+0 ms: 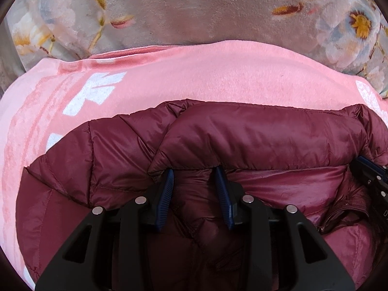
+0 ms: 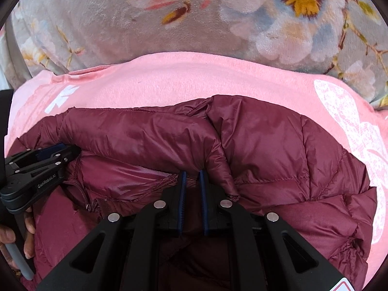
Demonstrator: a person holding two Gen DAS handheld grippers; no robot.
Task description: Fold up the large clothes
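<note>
A maroon puffer jacket (image 1: 254,135) lies on a pink cloth, its upper edge folded over toward me into a thick roll. My left gripper (image 1: 194,173) is shut on a bunch of jacket fabric under that roll, which hides its fingertips. In the right wrist view the same jacket (image 2: 278,145) fills the lower half. My right gripper (image 2: 192,176) is shut on a thin pinch of fabric at the roll's right end. The left gripper (image 2: 36,167) shows at the left edge there, tips tucked into the fold. The right gripper (image 1: 373,177) shows at the right edge of the left wrist view.
The pink cloth (image 1: 194,72) with white print spreads beyond the jacket on all sides. Behind it lies a grey plush blanket (image 2: 121,24) with a flower pattern. The jacket's zipper (image 2: 92,205) lies between the two grippers. A person's hand (image 2: 12,240) holds the left gripper's handle.
</note>
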